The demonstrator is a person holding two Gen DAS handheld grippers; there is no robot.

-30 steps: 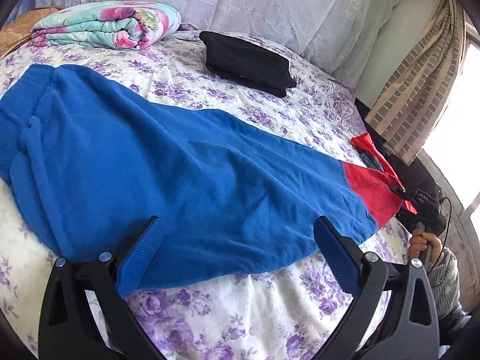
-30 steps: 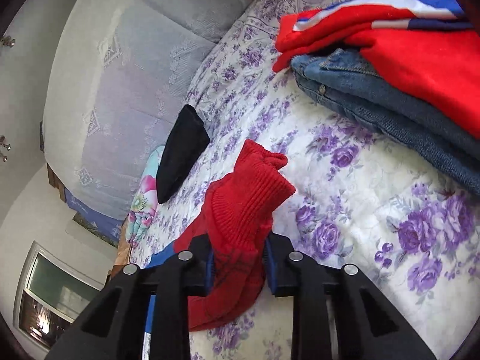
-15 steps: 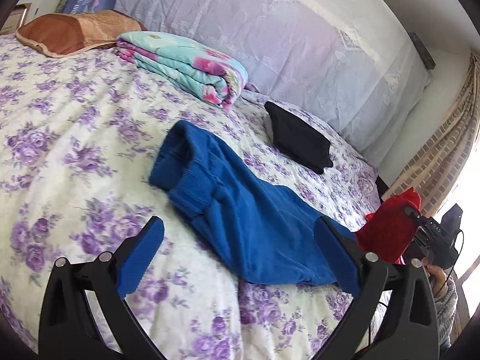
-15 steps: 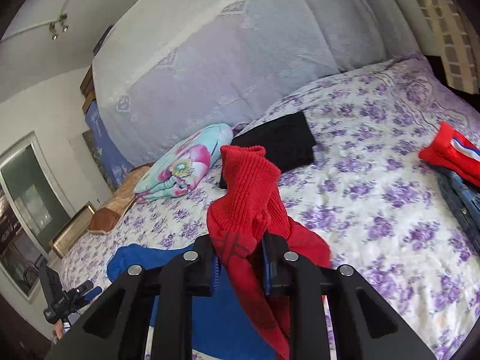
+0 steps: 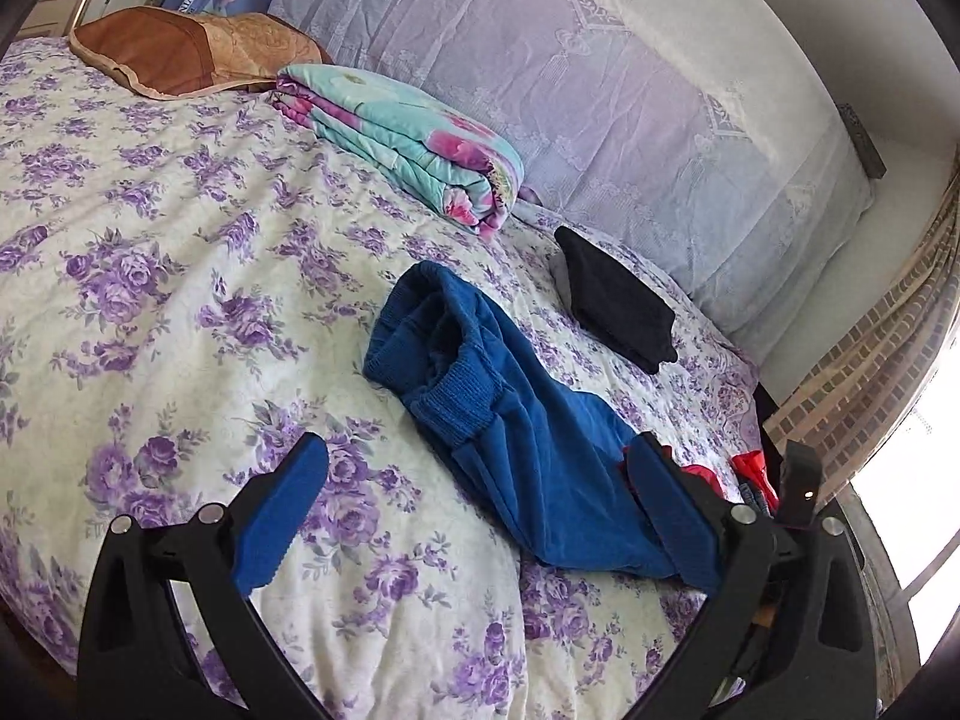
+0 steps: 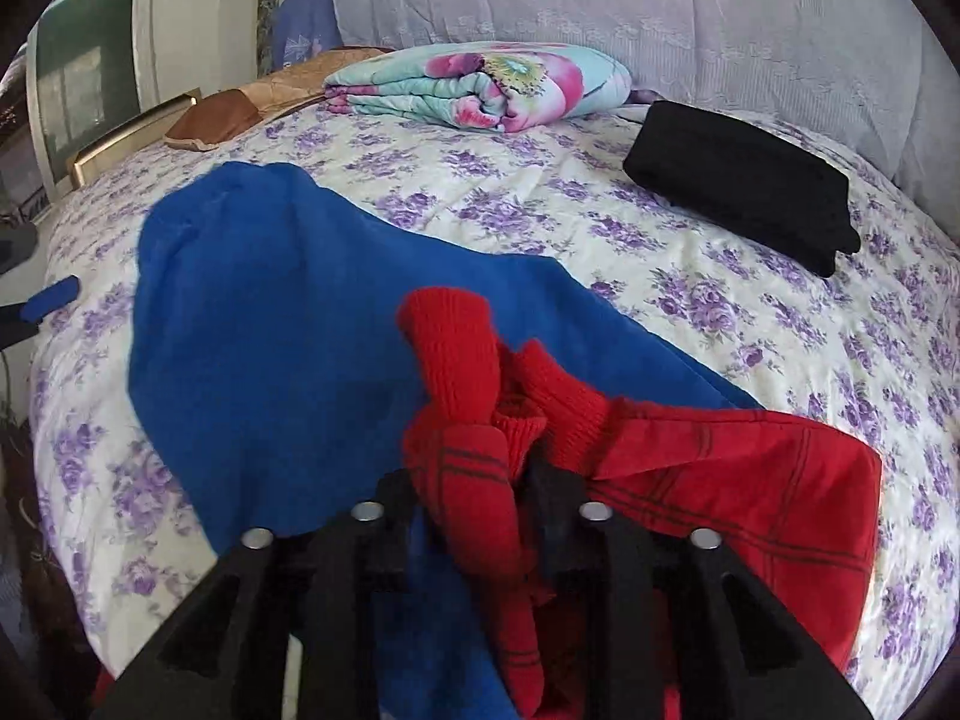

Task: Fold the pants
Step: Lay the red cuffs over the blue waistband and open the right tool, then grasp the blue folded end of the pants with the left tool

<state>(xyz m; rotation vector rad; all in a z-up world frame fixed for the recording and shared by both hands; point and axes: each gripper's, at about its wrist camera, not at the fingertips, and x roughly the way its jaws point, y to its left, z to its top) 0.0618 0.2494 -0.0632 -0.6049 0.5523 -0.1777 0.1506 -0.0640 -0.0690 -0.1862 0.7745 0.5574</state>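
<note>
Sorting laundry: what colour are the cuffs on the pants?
Red ribbed cuffs on mostly blue pants; clearest in the right wrist view.

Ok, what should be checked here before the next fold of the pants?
1. Red cuffs brought over the blue part of the pants: ok.
2. Right gripper free of the cuffs: cannot tell; its jaws have just been opening, with cloth between them.
3. Left gripper open and empty: ok.
4. Cuffs lying flat: not ok, they are bunched and standing up.
5. Black garment apart from the pants: ok.
</note>
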